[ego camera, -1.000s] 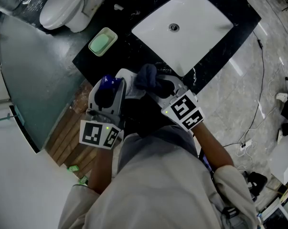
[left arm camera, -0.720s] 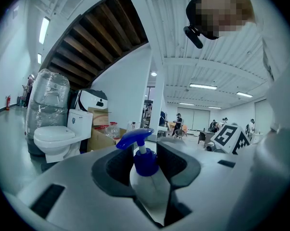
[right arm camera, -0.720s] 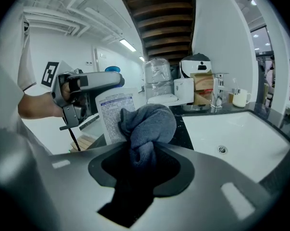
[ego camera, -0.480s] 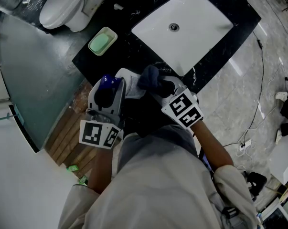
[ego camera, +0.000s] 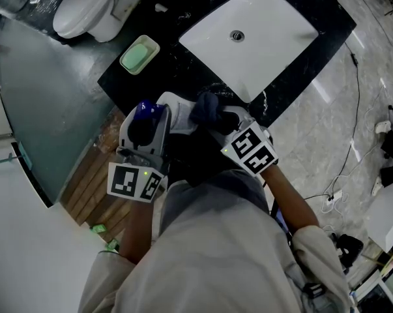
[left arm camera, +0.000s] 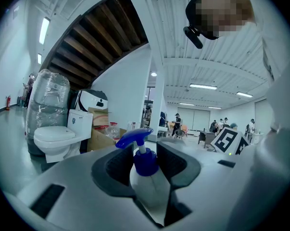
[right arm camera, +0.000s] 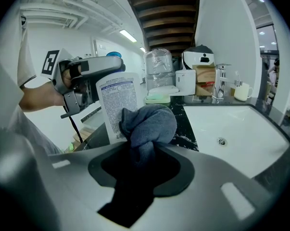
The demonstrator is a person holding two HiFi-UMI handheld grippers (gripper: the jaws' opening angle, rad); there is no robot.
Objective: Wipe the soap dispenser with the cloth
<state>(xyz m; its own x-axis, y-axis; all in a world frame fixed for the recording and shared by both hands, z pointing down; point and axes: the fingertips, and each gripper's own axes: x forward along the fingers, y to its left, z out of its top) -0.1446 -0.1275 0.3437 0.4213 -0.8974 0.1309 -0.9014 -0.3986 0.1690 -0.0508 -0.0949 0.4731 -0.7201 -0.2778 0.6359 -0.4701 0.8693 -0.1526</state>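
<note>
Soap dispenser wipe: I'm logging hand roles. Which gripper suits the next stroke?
Right. The right gripper is shut on the bunched grey-blue cloth, which is against the white plastic soap dispenser with a blue pump; the left gripper holds that bottle.

white sink (ego camera: 261, 38) | green soap dish (ego camera: 152, 46) | white toilet (ego camera: 85, 8) | black counter (ego camera: 183, 67)

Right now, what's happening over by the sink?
A person stands in front of the black counter and white rectangular sink, with a tool in each hand. The left hand-held gripper is shut on a white soap dispenser with a blue pump, gripping it just below the pump. The right hand-held gripper is shut on a bunched grey-blue cloth. The wad looks pressed against the dispenser's labelled side, as if mid-wipe.
</note>
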